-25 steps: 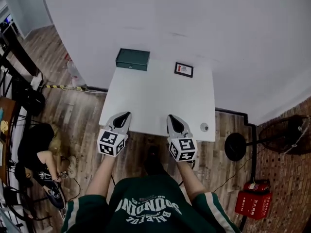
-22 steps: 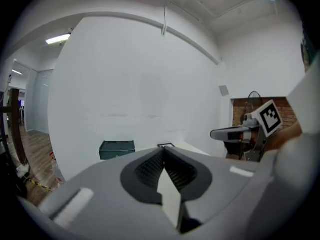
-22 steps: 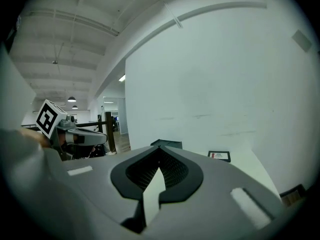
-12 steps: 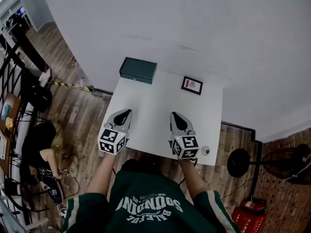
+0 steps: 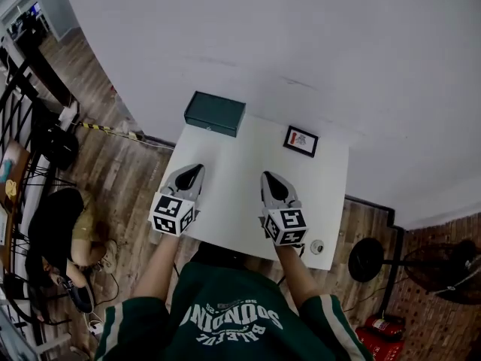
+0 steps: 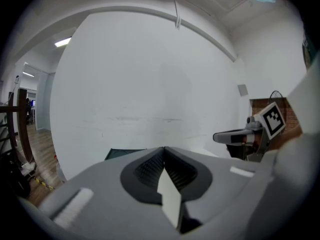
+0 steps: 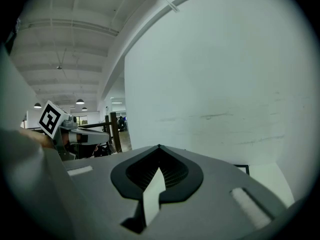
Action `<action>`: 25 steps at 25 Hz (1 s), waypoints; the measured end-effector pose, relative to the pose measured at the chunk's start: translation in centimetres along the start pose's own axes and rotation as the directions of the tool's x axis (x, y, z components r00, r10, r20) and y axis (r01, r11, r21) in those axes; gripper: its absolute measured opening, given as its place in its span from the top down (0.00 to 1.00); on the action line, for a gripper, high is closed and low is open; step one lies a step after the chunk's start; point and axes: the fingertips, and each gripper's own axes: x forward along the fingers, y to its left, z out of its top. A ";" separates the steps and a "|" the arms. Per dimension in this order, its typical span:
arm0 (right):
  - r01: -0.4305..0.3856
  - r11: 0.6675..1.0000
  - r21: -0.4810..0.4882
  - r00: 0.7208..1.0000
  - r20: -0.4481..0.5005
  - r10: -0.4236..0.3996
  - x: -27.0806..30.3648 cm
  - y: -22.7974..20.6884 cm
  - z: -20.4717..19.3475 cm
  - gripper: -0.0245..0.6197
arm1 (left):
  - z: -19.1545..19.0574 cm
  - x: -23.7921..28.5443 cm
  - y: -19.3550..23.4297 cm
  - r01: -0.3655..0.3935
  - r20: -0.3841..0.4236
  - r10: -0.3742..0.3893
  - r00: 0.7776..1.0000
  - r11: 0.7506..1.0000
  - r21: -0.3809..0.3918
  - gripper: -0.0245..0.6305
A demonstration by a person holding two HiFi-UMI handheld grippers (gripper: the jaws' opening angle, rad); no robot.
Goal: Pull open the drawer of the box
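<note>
Fingers of the left gripper are pressed together at the tips, with nothing between them. The right gripper is the same: its fingers meet at the tip and grip nothing. Both grippers hang above the near part of the plain white table, side by side but apart.

The dark green box with flat sides sits on the far left corner of the table, next to the big white wall. It is well away from both grippers. The head view shows its top and a bit of its front, and I cannot tell how its drawer stands.

A small card in a black frame lies at the far right of the table. It has a red mark, but its words are too small to read.

The floor is brown wood. A person sits on it at the left. A red box stands on the floor at the bottom right.

The green top has white letters, upside down, that look like "SOUNDING".
</note>
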 end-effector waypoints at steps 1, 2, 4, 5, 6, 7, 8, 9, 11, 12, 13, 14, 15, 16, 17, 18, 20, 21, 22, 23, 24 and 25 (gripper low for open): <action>-0.001 1.000 -0.001 1.000 -0.003 0.001 0.6 -0.2 0.0 0.96 | 0.1 0.4 0.4 -0.001 0.002 0.001 1.000 1.000 -0.001 0.88; -0.002 1.000 -0.001 1.000 -0.007 0.002 1.1 -0.4 0.0 0.96 | 0.1 0.9 0.7 -0.001 0.002 0.001 1.000 1.000 -0.003 0.88; -0.004 1.000 0.000 1.000 -0.016 0.004 2.1 -0.7 -0.2 0.96 | 0.0 1.8 1.2 0.000 -0.003 0.000 1.000 1.000 -0.007 0.88; -0.005 1.000 0.000 1.000 -0.021 0.005 2.5 -0.9 -0.3 0.96 | -0.1 2.2 1.5 0.001 -0.007 -0.001 1.000 1.000 -0.010 0.88; -0.006 1.000 0.000 1.000 -0.026 0.006 2.8 -1.0 -0.4 0.96 | -0.3 2.5 1.7 0.001 -0.011 -0.001 1.000 1.000 -0.013 0.88; -0.007 1.000 0.000 0.999 -0.032 0.007 3.2 -1.1 -0.6 0.96 | -0.5 2.9 2.0 0.002 -0.017 -0.002 1.000 1.000 -0.017 0.88; -0.008 1.000 0.001 0.999 -0.039 0.008 3.5 -1.3 -0.8 0.96 | -0.8 3.2 2.2 0.002 -0.024 -0.003 1.000 1.000 -0.019 0.88; -0.008 1.000 0.002 0.999 -0.045 0.009 3.9 -1.4 -1.0 0.96 | -1.1 3.7 2.5 0.004 -0.033 -0.004 0.999 1.000 -0.019 0.88; -0.009 1.000 0.006 0.998 -0.066 0.009 4.7 -1.6 -1.8 0.96 | -2.1 4.6 3.1 0.009 -0.058 -0.009 0.998 1.000 -0.017 0.88; -0.008 1.000 0.009 0.997 -0.082 0.009 5.0 -1.6 -2.4 0.96 | -2.7 4.8 3.2 0.012 -0.073 -0.013 0.997 1.000 -0.019 0.88; -0.008 1.000 0.012 0.995 -0.099 0.009 5.3 -1.5 -3.1 0.96 | -3.5 5.0 3.4 0.016 -0.087 -0.018 0.996 1.000 -0.025 0.88; -0.009 1.000 0.015 0.993 -0.115 0.010 5.6 -1.3 -3.7 0.96 | -4.3 5.2 3.5 0.018 -0.100 -0.021 0.995 0.999 -0.034 0.88; -0.009 1.000 0.020 0.992 -0.128 0.012 5.9 -1.2 -4.3 0.96 | -5.0 5.3 3.7 0.020 -0.112 -0.025 0.993 0.999 -0.043 0.88; -0.010 1.000 0.028 0.990 -0.140 0.014 6.3 -1.1 -4.9 0.96 | -5.8 5.6 3.8 0.022 -0.124 -0.028 0.992 0.998 -0.052 0.88; -0.011 0.999 0.037 0.988 -0.152 0.017 6.6 -1.0 -5.5 0.96 | -6.6 5.8 3.9 0.023 -0.137 -0.032 0.990 0.998 -0.062 0.88; -0.012 0.999 0.046 0.986 -0.165 0.020 6.8 -0.9 -6.1 0.96 | -7.5 6.0 3.9 0.025 -0.151 -0.036 0.988 0.997 -0.074 0.88; -0.012 0.998 0.060 0.981 -0.191 0.024 7.2 -0.7 -7.5 0.96 | -9.3 6.5 3.9 0.025 -0.178 -0.043 0.983 0.994 -0.103 0.88; -0.011 0.998 0.066 0.979 -0.202 0.024 7.5 -0.6 -8.1 0.96 | -10.1 6.8 4.1 0.025 -0.191 -0.047 0.980 0.993 -0.116 0.88; -0.009 0.997 0.071 0.977 -0.213 0.024 7.7 -0.7 -8.7 0.96 | -10.8 7.2 4.2 0.025 -0.203 -0.051 0.978 0.992 -0.127 0.88; -0.007 0.997 0.074 0.975 -0.223 0.024 8.0 -0.7 -9.2 0.96 | -11.4 7.6 4.4 0.025 -0.213 -0.054 0.976 0.990 -0.136 0.88; -0.006 0.997 0.077 0.972 -0.234 0.024 8.2 -0.6 -9.7 0.96 | -11.9 8.0 4.7 0.025 -0.221 -0.056 0.974 0.989 -0.144 0.88; -0.007 0.997 0.078 0.969 -0.244 0.026 8.4 -0.5 -10.1 0.96 | -12.2 8.4 5.1 0.023 -0.227 -0.057 0.972 0.988 -0.150 0.88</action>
